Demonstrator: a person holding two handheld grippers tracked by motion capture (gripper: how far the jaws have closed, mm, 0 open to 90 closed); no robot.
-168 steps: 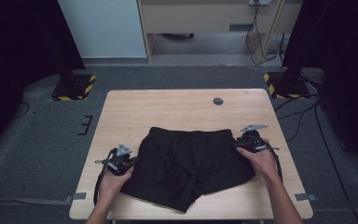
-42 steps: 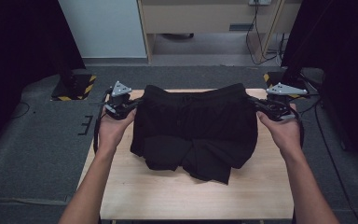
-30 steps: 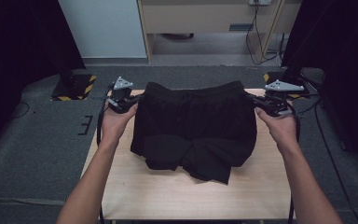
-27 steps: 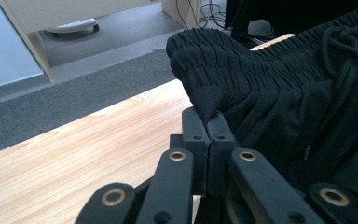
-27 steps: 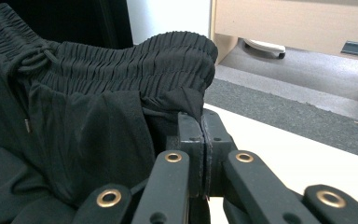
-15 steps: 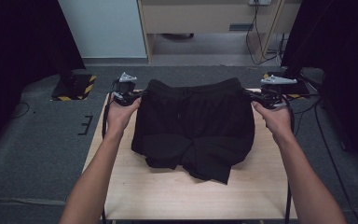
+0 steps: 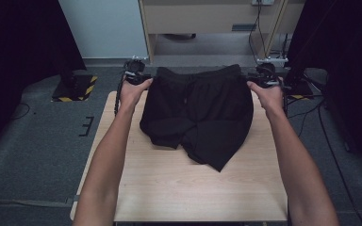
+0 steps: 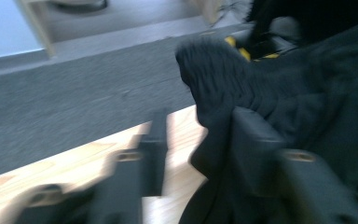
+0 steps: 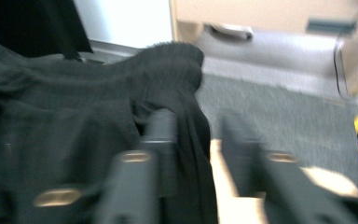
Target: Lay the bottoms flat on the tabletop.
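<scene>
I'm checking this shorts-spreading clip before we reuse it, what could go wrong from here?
1. The waistband of the black shorts sits at or past the table's far edge. With the left gripper and right gripper jaws just opening, it may slide off.
2. In the left gripper view, cloth drapes against one jaw and could drag along on withdrawal.
3. The leg ends lie bunched and overlapping, so the shorts may stay wrinkled.

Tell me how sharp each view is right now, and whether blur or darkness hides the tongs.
High view: sharp and evenly lit, but the black shorts lose their folds. Left gripper view: motion blur smears the left tongs, jaws apart, just opening. Right gripper view: equally smeared, the right tongs also just opening beside the waistband.
</scene>
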